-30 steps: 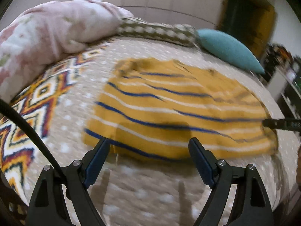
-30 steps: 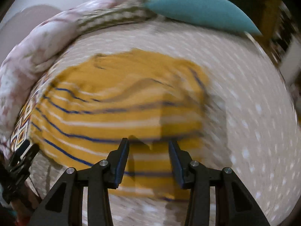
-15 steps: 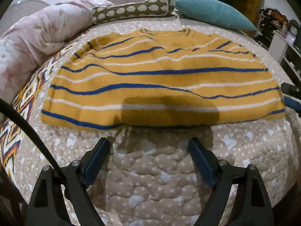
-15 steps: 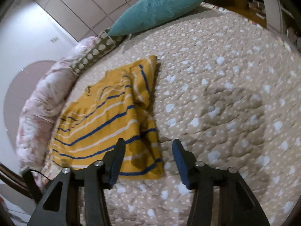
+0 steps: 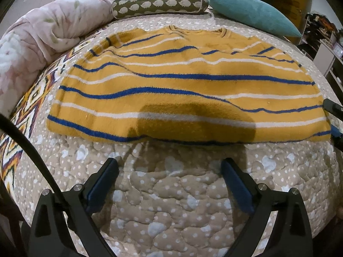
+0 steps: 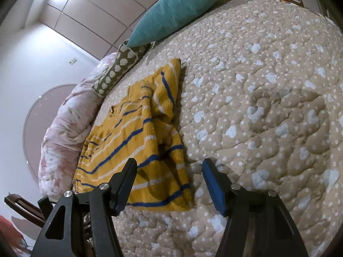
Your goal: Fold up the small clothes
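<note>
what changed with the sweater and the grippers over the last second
The right gripper swung off the striped sweater toward its right edge, jaws wider. The left gripper backed slightly off the hem. Both stayed open and empty; the sweater stayed flat on the quilt.

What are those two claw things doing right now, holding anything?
Left gripper: open, holding nothing, short of the yellow striped sweater.
Right gripper: open, holding nothing, at the sweater's corner.

Low wrist views near the bed edge, both toward the striped sweater, right view obliquely.
</note>
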Available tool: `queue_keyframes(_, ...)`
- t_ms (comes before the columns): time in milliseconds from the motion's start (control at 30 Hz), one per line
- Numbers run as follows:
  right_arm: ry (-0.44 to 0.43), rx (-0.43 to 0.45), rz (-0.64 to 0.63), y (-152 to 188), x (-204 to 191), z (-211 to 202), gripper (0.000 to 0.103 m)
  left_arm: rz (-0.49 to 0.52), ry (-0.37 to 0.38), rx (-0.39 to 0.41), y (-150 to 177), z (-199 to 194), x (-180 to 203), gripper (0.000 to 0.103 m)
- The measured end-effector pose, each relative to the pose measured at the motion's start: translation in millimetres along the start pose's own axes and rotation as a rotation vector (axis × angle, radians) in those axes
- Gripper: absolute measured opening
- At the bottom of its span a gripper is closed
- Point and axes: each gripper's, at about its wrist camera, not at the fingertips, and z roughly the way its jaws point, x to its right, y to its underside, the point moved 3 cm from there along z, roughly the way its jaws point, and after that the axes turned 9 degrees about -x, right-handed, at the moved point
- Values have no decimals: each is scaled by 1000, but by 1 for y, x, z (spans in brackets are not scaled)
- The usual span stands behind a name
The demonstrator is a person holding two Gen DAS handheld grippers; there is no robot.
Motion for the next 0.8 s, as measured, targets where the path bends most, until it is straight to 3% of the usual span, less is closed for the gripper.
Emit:
queue_keyframes(367,-47,20,44,2,6,-4,69,-9,3,-20,-2,3,-1,98)
queue_keyframes(533,-44,7,7,2,-7,1,75,-16,7,-31,-2,3,-2,98)
queue_keyframes(667,-63,-3,-6,-1,-15,10,75,-34,74,-39,-1,-8,-6,98)
queue_keyframes(800,-87,0,16,-7,-18,20,75,-54,127,10,5,-40,-17,97)
